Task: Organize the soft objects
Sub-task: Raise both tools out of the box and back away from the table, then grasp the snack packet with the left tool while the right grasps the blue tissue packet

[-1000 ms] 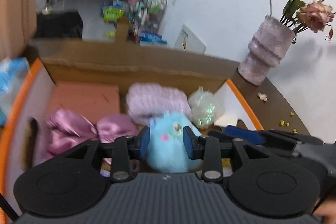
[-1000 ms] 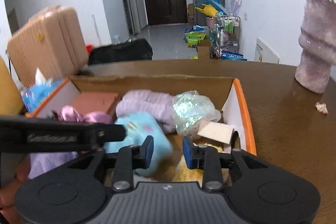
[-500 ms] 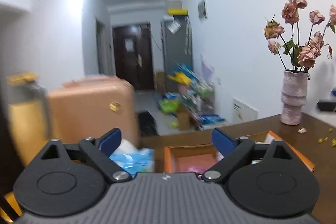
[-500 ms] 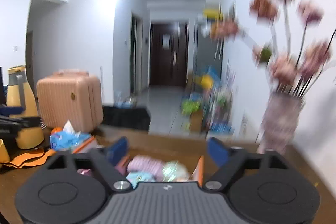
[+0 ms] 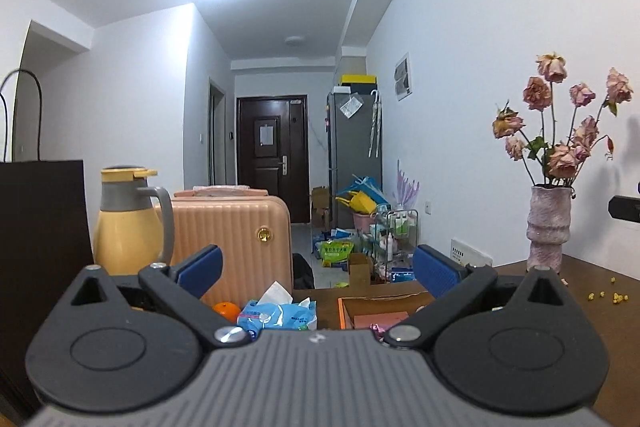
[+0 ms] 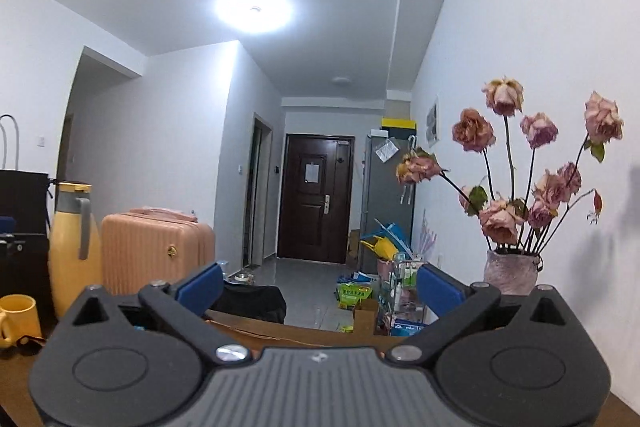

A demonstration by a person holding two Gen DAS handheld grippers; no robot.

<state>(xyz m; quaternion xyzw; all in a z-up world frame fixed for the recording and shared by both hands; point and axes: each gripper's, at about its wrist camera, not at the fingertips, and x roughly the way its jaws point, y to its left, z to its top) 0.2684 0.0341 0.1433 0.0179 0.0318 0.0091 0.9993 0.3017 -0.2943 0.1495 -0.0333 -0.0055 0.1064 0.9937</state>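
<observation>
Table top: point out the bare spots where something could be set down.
Bare brown table lies in front of the vase, apart from yellow crumbs. Crowded on the other side: cardboard box, tissue pack, orange, yellow jug.

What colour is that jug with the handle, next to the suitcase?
The jug is yellow with a grey collar and handle; the left wrist view shows it best.
</observation>
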